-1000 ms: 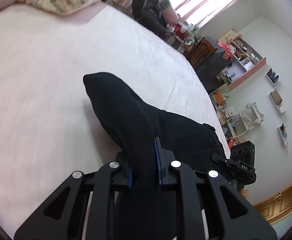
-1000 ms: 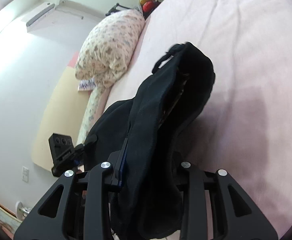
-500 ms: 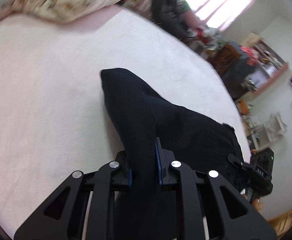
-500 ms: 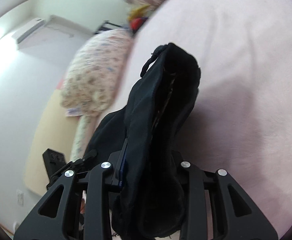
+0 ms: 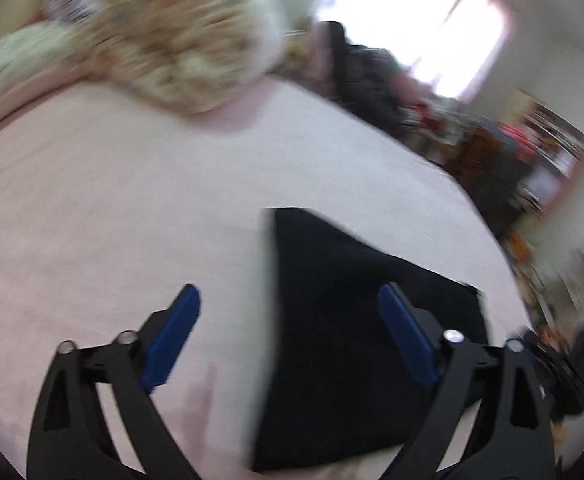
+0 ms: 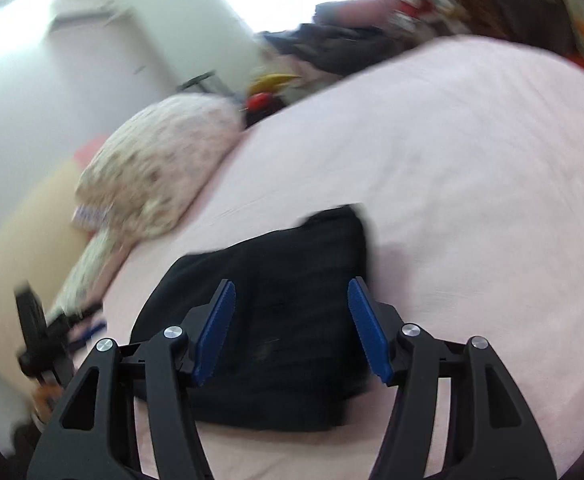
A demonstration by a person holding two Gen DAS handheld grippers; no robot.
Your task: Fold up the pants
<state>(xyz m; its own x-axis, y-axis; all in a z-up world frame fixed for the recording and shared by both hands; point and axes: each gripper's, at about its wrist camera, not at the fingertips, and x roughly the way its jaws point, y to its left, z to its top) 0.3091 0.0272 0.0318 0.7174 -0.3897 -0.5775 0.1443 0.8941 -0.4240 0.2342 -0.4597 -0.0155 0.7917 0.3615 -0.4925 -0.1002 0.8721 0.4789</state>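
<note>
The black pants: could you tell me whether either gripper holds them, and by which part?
Neither: the black pants lie on the bed, both grippers' jaws opening.

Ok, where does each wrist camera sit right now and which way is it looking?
Left wrist: on the left gripper, angled down over the pink bed toward the floral pillow; its own fingers, opening, hold nothing.
Right wrist: on the right gripper, angled down over the bed; own fingers, opening, empty; the left gripper shows at its left edge.
Shared: the folded black pants, pillow, bed.
</note>
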